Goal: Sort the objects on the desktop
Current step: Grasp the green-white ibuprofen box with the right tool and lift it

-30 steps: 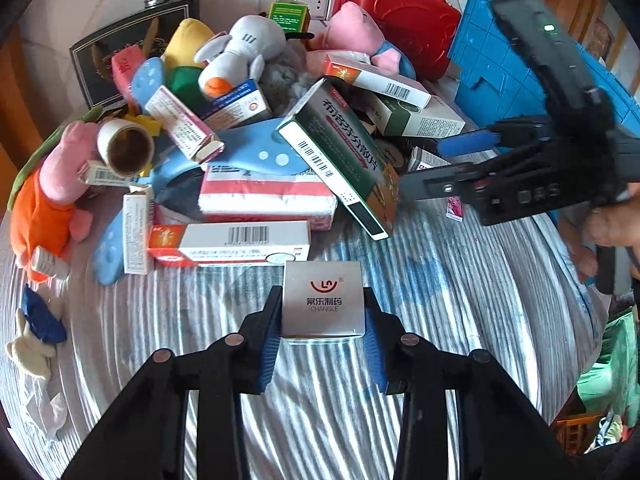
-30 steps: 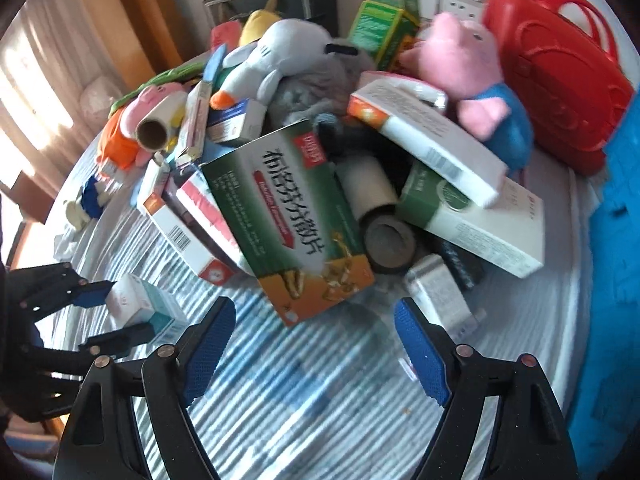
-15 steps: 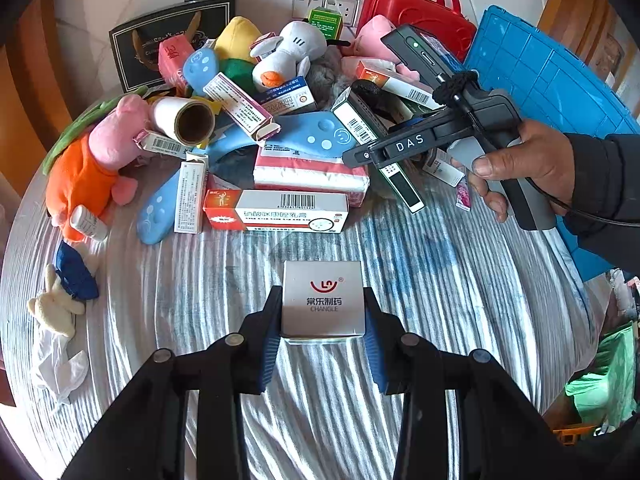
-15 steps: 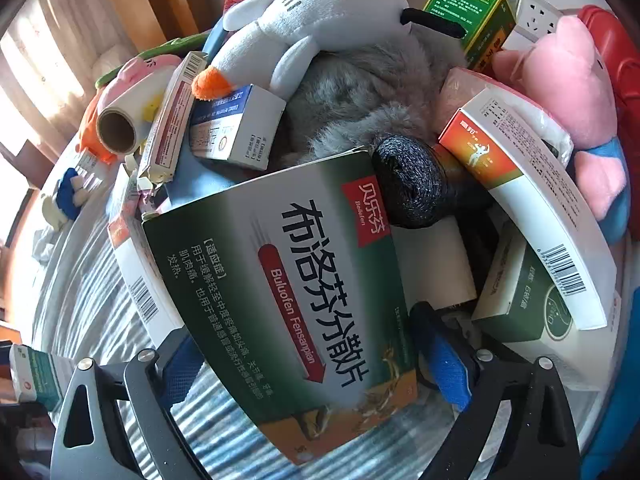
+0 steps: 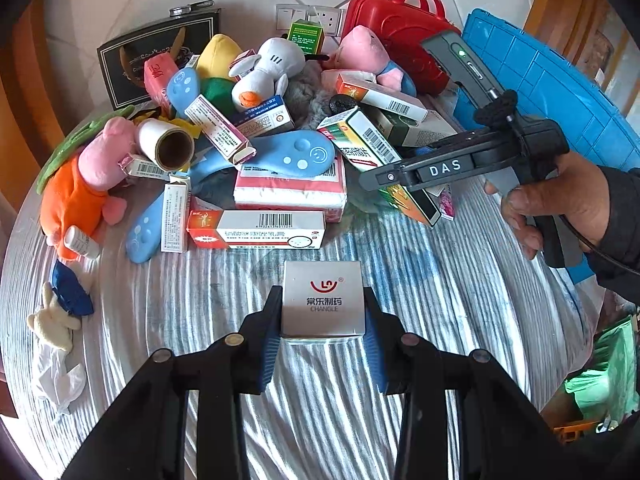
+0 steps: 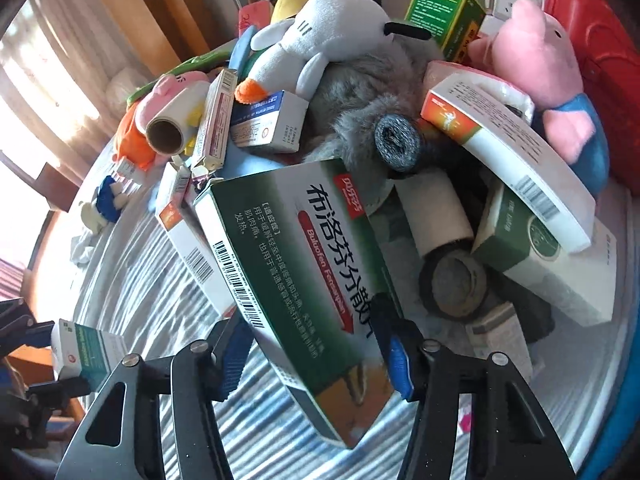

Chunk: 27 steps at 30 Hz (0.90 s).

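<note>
My left gripper [image 5: 322,342] is shut on a small silver medicine box [image 5: 323,298] with a red logo, held above the striped tablecloth. It also shows in the right wrist view [image 6: 86,350]. My right gripper [image 6: 316,350] is shut on a large green ibuprofen box [image 6: 296,256], tilted at the front of the pile; the same box shows in the left wrist view [image 5: 370,148]. The pile holds several medicine boxes, a white duck plush [image 5: 266,70], pink pig plushes [image 5: 362,48] and a paper roll [image 5: 168,145].
A red case [image 5: 400,28] and a blue crate [image 5: 552,84] stand at the back right. A dark framed box [image 5: 160,60] leans on the wall. An orange plush [image 5: 70,204] and a small toy [image 5: 60,308] lie at the left on the cloth [image 5: 440,280].
My right gripper has closed on the green ibuprofen box and lifted its front end, tilting it. My left gripper has kept the silver box and drawn back from the pile.
</note>
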Available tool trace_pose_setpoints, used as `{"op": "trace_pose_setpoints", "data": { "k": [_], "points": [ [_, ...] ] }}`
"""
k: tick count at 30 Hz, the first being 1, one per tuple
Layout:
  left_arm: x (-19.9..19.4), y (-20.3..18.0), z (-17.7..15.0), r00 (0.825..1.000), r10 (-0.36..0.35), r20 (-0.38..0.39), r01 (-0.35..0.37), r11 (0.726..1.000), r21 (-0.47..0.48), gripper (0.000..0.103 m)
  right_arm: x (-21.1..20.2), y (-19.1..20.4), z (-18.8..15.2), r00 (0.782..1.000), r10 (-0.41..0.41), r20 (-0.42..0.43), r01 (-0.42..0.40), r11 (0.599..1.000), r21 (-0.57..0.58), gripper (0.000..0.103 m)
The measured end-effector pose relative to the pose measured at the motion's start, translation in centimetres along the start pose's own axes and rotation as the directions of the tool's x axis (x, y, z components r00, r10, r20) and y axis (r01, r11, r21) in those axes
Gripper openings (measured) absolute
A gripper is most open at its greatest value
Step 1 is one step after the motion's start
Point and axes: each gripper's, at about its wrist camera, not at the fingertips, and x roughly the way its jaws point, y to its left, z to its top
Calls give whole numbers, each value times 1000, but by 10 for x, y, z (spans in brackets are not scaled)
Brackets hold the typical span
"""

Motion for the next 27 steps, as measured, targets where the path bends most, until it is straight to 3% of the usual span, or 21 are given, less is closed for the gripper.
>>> {"op": "trace_pose_setpoints", "data": {
  "k": [4,7,10,12,19,27],
  "points": [
    [-3,-4,-2,1000,4,3,-4,1000,0,36,-10,0,-9,998,-53,15,53,998,-14,42],
    [-6,-8,-5,1000,9,5,-9,1000,6,36,-20,-14,-9,992,-122,38,119,991,61,31],
    [-8,-11,-8,1000,14,5,-14,1000,10,36,-20,-31,-5,995,-87,47,79,986,146,30],
    [-10,-11,-10,1000,18,4,-18,1000,9,36,-15,-35,3,997,-66,44,59,988,144,31],
    [-16,-3,-20,999,33,-5,-33,999,-6,36,26,-49,14,991,-113,-66,122,982,144,28],
    [-23,14,-14,998,54,15,-53,998,-30,36,2,-40,-2,994,-102,-41,107,981,161,21]
  ]
}}
